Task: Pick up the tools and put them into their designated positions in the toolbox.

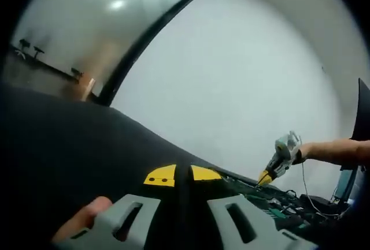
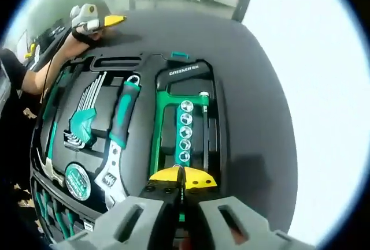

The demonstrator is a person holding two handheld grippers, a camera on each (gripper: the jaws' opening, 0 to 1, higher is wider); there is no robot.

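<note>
1. Above the open toolbox (image 2: 87,65), in the right gripper view, the right gripper (image 2: 180,204) has its grey fingers (image 2: 136,218) clamped on a yellow-and-black tool (image 2: 180,179), which stands up between the tips.
2. That tool hangs over the near end of the green hacksaw (image 2: 159,129), itself seated in the moulded tray.
3. Inside the saw's frame sits a row of shiny round sockets (image 2: 185,131) on a green strip.
4. Beside the saw lies an adjustable wrench (image 2: 118,140) with a green rubber-look handle and a bright metal head; next to it a fan of hex keys (image 2: 87,117) in a green holder, and a round green tape measure (image 2: 78,181) at the near corner.
5. The case is black, matt plastic, resting on a dark grey counter (image 2: 248,88).
6. In the left gripper view, the left gripper (image 1: 180,209) is likewise closed on a yellow-and-black tool (image 1: 173,175), raised over the counter (image 1: 69,146).
7. A person's forearm (image 1: 335,150) reaches in from the right of that view.
</note>
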